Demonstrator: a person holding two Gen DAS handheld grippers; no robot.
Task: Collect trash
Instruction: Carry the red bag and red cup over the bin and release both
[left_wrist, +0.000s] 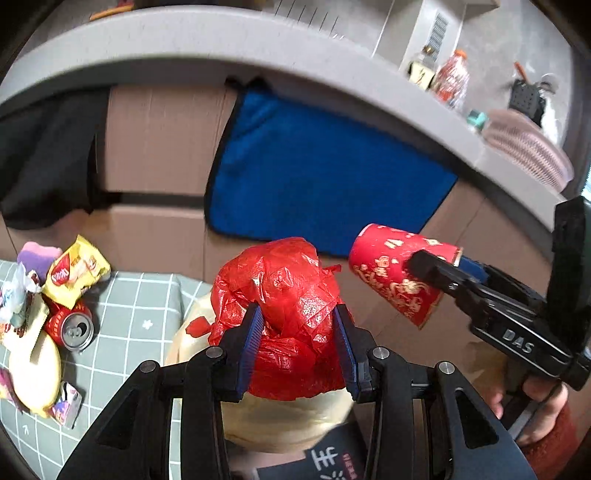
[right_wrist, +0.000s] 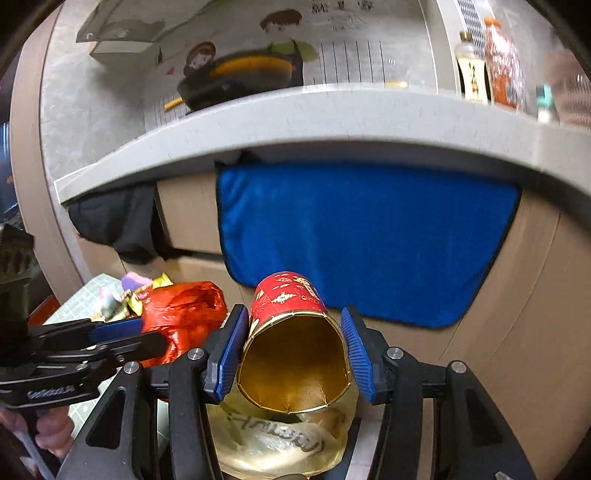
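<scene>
Left wrist view, left to right. At 9 o'clock, on the checked green tablecloth (left_wrist: 144, 295) of the table, lies a heap of trash: a yellow snack wrapper (left_wrist: 75, 273), a red drink can (left_wrist: 70, 326) on its side with its top facing the camera, and a small purple-and-white packet (left_wrist: 66, 404) at 8 o'clock. At centre, the left hand-held gripper (left_wrist: 298, 345) is clamped on a crumpled red plastic bag (left_wrist: 284, 295), one blue pad (left_wrist: 252, 343) pressed against each side; a translucent yellowish bag (left_wrist: 288, 424) sits directly beneath it. Behind, at 12 o'clock, a blue towel (left_wrist: 325, 173) hangs from the edge of a grey counter (left_wrist: 184, 48). At 3 o'clock, the right hand-held gripper (left_wrist: 436, 266) holds a red paper cup (left_wrist: 391, 277) with gold print, tilted on its side, just beside the red bag.

Right wrist view, left to right. At 9 o'clock the left gripper appears with the red bag in its fingers. At centre, the right gripper is closed on the cup, squeezing it out of round; its gold-lined mouth faces the camera, above the yellowish bag. Bottles (right_wrist: 498, 62) stand on the counter at 1 o'clock.
</scene>
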